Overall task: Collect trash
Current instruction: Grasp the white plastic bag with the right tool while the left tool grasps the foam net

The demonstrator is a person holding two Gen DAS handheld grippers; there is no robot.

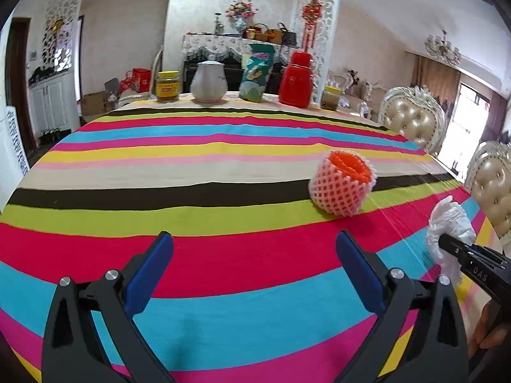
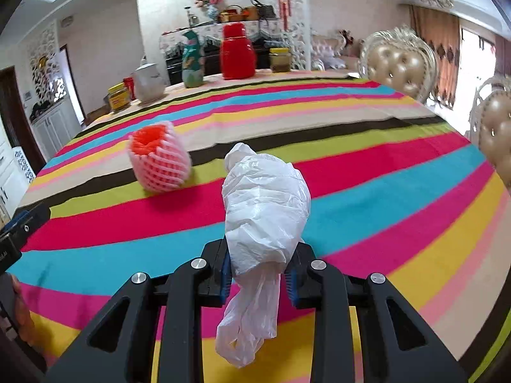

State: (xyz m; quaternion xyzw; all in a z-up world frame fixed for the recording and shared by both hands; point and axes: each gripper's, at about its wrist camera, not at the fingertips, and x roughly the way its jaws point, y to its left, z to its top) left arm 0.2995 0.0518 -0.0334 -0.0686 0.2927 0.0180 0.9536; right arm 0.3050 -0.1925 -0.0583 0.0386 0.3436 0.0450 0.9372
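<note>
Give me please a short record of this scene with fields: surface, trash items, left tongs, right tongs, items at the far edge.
surface: table under a striped multicolour cloth
trash held: crumpled white plastic bag
trash loose: pink foam fruit net with an orange inner piece, on the cloth
left tongs: open, nothing between them
right tongs: shut on the bag
far edge: yellow-lidded glass jar, white ceramic pot, red plastic thermos

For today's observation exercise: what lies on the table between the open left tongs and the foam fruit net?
Nothing: only bare striped tablecloth separates the left tongs from the foam fruit net, shown in the left wrist view.
</note>
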